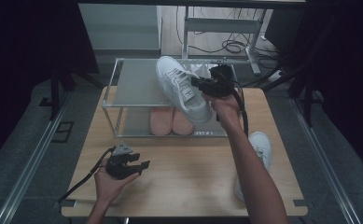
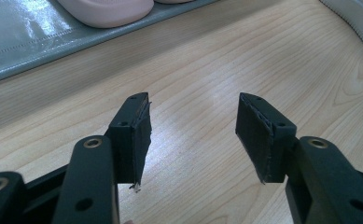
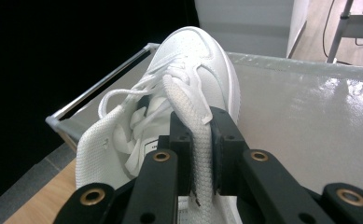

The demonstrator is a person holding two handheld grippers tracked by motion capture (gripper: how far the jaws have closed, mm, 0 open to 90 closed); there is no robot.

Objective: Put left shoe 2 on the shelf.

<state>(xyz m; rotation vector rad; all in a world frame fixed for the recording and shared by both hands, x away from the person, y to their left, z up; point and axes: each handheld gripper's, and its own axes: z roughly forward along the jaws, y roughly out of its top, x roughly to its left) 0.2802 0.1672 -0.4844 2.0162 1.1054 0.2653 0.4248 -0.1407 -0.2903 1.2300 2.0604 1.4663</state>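
Right gripper pinching sneaker by collar edge, pads pressed on fabric; sneaker held tilted over rack top shelf, toe toward rack's far side. Left gripper spread wide, nothing between pads, over table in front of rack.

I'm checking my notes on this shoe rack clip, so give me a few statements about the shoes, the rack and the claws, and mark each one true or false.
1. The right claw is shut on the sneaker. True; it pinches the shoe's side wall.
2. The left claw holds a slipper. False; it is open over bare table, holding nothing.
3. Pink slippers sit on the lower shelf of the rack. True.
4. The held sneaker lies flat on the table. False; it is tilted over the rack's top shelf.
5. A second sneaker lies on the table by the right forearm. True.
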